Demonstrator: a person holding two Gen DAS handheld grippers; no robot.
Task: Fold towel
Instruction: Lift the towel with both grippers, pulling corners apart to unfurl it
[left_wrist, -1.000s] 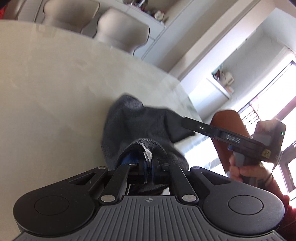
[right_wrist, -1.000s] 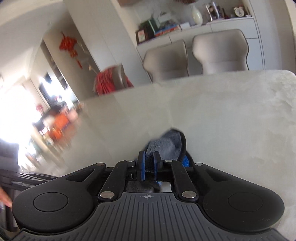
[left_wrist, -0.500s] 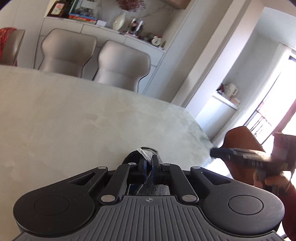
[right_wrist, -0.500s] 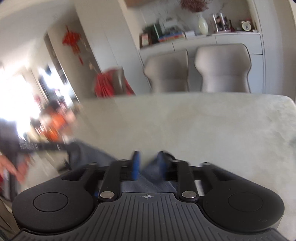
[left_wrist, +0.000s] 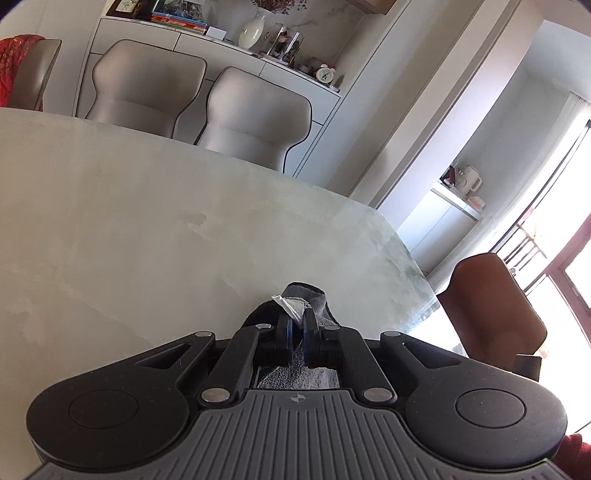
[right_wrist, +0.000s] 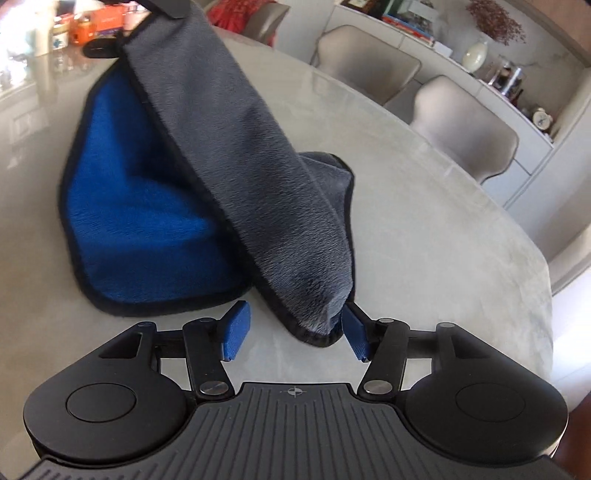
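Left claw (left_wrist: 298, 322) clamps the towel (right_wrist: 258, 166) corner; right claw (right_wrist: 295, 334), tilted down, has just been opening, unclamped

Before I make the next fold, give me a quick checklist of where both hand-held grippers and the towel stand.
1. Left hand-held gripper shut on a towel corner with its white tag: ok.
2. Right hand-held gripper has just been opening; pads clear of the cloth: ok.
3. Released towel corner settled flat: not ok, it hangs just above the table between the open pads.
4. Blue side hidden by the fold: not ok, a blue panel still shows.
5. Edges aligned: cannot tell.
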